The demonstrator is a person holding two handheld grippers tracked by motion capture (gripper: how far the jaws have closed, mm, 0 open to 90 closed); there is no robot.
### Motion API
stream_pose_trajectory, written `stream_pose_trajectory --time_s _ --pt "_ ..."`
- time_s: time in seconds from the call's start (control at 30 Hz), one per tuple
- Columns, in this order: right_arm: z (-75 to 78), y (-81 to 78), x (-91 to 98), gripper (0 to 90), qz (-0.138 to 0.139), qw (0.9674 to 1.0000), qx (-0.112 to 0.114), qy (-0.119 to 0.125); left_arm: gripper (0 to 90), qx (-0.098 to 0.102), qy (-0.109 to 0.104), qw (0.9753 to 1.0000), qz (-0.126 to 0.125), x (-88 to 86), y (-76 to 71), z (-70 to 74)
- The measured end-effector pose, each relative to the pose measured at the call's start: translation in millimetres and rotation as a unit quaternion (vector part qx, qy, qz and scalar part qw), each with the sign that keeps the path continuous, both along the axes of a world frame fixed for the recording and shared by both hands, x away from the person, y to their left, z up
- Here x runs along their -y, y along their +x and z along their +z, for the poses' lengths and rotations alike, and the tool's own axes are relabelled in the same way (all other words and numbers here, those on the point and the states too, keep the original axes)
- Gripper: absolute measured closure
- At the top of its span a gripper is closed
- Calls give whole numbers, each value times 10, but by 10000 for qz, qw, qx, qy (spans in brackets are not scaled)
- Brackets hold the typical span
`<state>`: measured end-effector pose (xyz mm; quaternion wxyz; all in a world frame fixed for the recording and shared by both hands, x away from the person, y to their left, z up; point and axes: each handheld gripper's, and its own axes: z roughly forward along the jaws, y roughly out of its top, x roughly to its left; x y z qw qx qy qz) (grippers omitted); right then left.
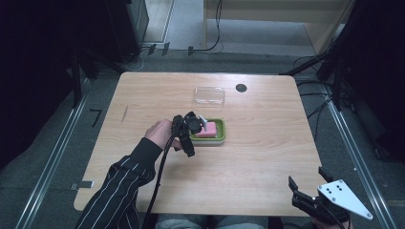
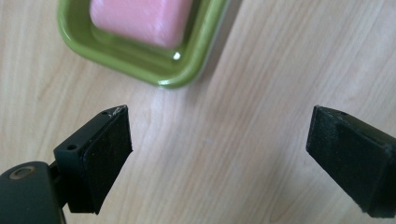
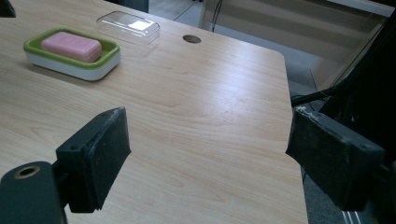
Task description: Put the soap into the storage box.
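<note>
A pink soap bar [image 1: 209, 130] [image 2: 140, 18] [image 3: 71, 45] lies in a green soap dish [image 1: 220, 129] [image 2: 121, 58] [image 3: 74, 63] with a white base, near the table's middle. My left gripper [image 1: 187, 136] [image 2: 219, 156] hovers at the dish's left side, open, with bare wood between its jaws. A clear plastic lid [image 1: 208, 96] [image 3: 128, 27] rests on the table behind the dish. My right gripper [image 1: 305, 183] [image 3: 208, 158] sits at the table's near right corner, open and holding nothing.
A wooden table [image 1: 267, 143] has a round dark cable hole [image 1: 241, 88] [image 3: 191, 38] at the back. Cables and dark stands surround the table on the floor. A striped sleeve [image 1: 119, 186] reaches in from the bottom left.
</note>
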<state>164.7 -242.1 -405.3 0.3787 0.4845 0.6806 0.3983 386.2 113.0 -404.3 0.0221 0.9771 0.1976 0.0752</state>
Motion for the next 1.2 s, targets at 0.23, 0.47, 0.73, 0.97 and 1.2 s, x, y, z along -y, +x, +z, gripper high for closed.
stream_pose_trajectory --time_s 0.23,0.47,0.73,0.97,1.2 --pt "0 -2 -1 136 -4 10000 5 -2 72 80 3 9997 215 -114 -160 -39" --pt "2 -8 9 136 -38 10000 19 29 70 120 -111 9979 620 -236 -291 -155" --pt "1 -8 17 136 -42 10000 23 21 73 56 -175 9963 839 -418 -517 -234" --pt "1 -4 18 136 -52 10000 14 22 48 60 -281 9937 1086 -574 -713 -311" --pt "-1 0 23 136 -63 10000 7 23 0 -80 -343 9924 1177 -731 -850 -409"
